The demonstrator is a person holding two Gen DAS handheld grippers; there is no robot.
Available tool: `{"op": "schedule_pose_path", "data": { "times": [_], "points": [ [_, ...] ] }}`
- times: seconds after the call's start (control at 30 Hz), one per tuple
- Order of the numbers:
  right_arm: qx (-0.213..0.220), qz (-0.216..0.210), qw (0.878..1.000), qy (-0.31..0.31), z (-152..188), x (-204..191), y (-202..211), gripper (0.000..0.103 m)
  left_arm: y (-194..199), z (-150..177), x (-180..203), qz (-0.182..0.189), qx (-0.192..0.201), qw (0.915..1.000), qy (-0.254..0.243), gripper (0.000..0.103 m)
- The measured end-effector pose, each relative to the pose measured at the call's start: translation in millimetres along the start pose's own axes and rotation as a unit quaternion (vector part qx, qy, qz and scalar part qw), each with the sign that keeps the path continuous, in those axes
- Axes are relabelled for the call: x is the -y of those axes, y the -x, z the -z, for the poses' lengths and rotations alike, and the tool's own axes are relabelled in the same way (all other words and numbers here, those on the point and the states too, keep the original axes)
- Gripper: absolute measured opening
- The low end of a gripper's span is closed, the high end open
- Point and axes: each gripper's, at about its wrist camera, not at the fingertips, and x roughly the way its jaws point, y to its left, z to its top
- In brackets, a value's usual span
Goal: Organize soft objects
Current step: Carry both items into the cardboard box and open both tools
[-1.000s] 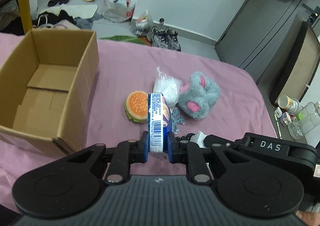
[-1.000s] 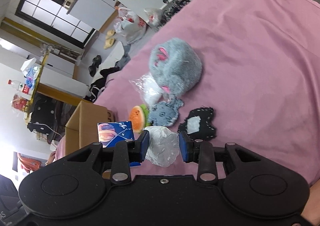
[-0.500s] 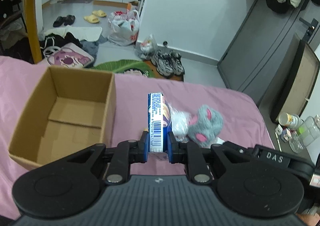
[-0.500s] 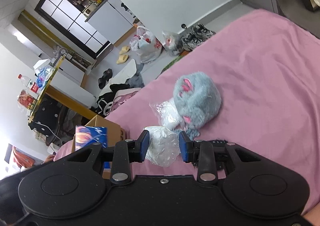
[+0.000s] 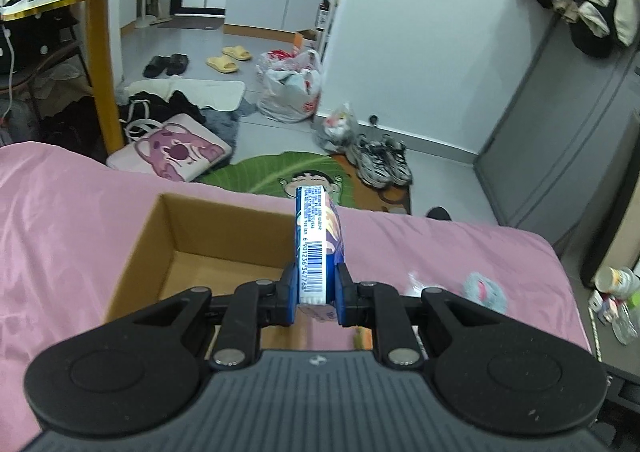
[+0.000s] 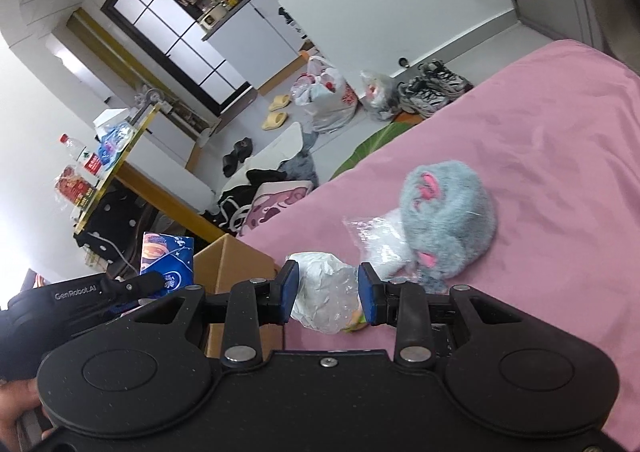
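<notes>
In the left wrist view the jaws are drawn close together, their blue pads pressed against the two broad faces of a blue tissue pack [image 5: 318,248], so that the left gripper [image 5: 316,294] pinches it near its lower end. The pack stands upright on its narrow edge, showing a white side panel with a barcode and small print, with a purple and orange picture on the face turned to the right. It is held in the air above the right-hand part of an open cardboard box [image 5: 224,248], whose brown floor and inner walls show below and to the left. The box sits on a pink bed sheet [image 5: 72,220]. Further right on the sheet lies a grey plush toy [image 5: 484,290] with pink patches, blurred, well apart from the pack. In the right wrist view the jaws stand moderately apart, each blue pad touching a side of a crumpled clear plastic bag [image 6: 326,298] with white contents, which the right gripper [image 6: 327,298] holds off the sheet. The bag is wrinkled and glossy, bulging between the pads. Behind it on the sheet rests the grey plush toy, round and fluffy, with a second clear bag [image 6: 380,236] of white stuff touching its left side. To the left the box corner shows, with the blue tissue pack raised beside it in the other gripper.
</notes>
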Motion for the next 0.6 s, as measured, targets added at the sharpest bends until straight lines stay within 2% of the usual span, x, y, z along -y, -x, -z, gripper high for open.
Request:
{"op": "schedule_pose_path", "data": {
  "times": [0.07,0.3,0.6],
  "points": [
    [-0.002,-0.005,1.000,0.004,0.3,-5.1,-3.0,0.032,-2.0,-3.3,-8.9,-0.013,0.005,0.9999,0.002,0.017],
    [-0.011,-0.027,0.999,0.017,0.8,-26.7,-17.5,0.032,-20.8,-6.5,-51.5,-0.034,-0.009,0.9979,0.054,0.017],
    [-0.020,-0.046,0.998,0.032,-1.4,-52.2,-34.8,0.032,-33.7,-7.4,-81.3,-0.047,-0.020,0.9940,0.097,0.017]
  ]
}}
